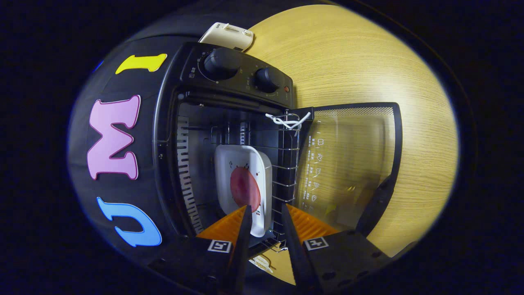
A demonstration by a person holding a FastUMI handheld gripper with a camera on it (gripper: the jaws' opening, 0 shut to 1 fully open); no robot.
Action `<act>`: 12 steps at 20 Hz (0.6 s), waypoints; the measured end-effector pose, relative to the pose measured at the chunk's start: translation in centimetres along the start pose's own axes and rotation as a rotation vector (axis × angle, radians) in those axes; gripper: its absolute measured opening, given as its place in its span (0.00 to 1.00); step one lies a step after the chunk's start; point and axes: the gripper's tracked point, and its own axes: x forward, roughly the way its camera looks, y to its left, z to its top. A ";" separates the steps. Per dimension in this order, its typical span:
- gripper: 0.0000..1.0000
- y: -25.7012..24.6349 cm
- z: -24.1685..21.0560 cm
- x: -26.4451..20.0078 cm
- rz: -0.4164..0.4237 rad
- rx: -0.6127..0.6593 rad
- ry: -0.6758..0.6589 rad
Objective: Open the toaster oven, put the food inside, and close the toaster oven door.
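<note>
toaster oven (229,135) on table (352,57), door (348,159) open, lying flat toward gripper side | plate (245,184) w/ food (245,188) in oven on wire rack (282,164) | gripper (264,209) fingers apart, tips just before plate edge | small appliance (227,36) beside oven's knob panel (241,76)

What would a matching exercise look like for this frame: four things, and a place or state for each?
Things:
1. door
2. plate
3. string
4. knobs

Places or states:
A. tied to the rack
B. above the oven cavity on the panel
C. swung open over the table
D. inside the oven, just ahead of the fingers

The gripper is open.

Pairs: 1-C, 2-D, 3-A, 4-B
</note>
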 end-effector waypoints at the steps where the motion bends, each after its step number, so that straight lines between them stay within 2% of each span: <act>1: 0.57 0.1 -0.3 -0.5 0.011 -0.014 0.018; 3: 0.79 0.0 -0.8 -1.9 0.018 -0.057 0.047; 4: 0.97 0.1 -0.9 -2.7 0.031 -0.086 0.056; 7: 0.99 0.4 -2.0 -5.7 0.084 -0.212 0.101; 12: 0.99 -1.7 -2.1 -10.8 0.143 -0.620 0.099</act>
